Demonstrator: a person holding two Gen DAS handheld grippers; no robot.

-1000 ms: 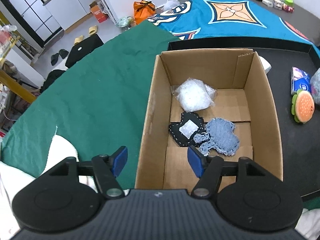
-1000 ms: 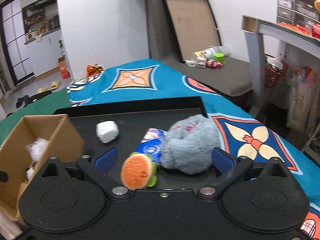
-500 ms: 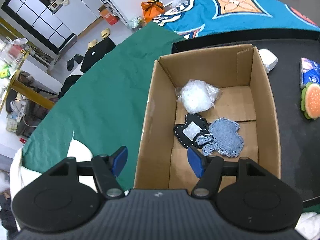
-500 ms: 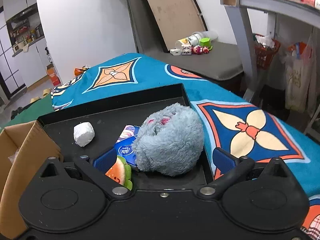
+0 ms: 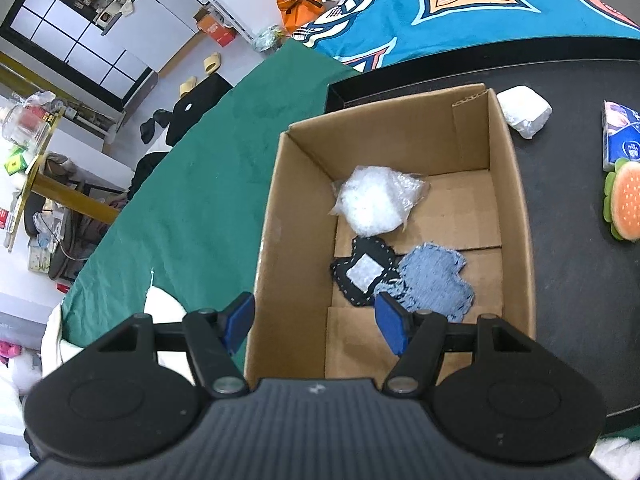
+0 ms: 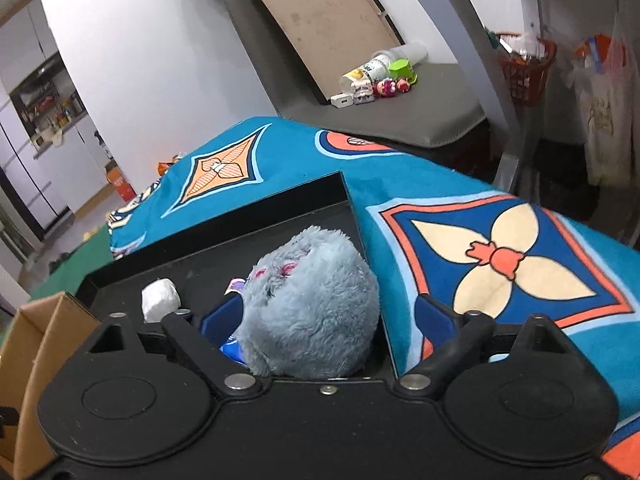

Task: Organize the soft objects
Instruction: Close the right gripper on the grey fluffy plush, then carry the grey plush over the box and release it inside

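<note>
Right wrist: open tool point(image 6: 326, 326) around grey plush point(image 6: 310, 308)

The left gripper point(image 5: 316, 322) hangs over the near wall of the box point(image 5: 266, 240), jaws wide and empty; inside lie a clear bag point(image 5: 376, 200), a black patch point(image 5: 364, 272) and a denim patch point(image 5: 436, 280) (these two touching); the box stands on a black tray point(image 5: 568, 280); beside it sit a white wad point(image 5: 524, 110), a tissue pack point(image 5: 622, 140) and a burger toy point(image 5: 626, 204); green cloth point(image 5: 192, 200) spreads to the left.
</note>
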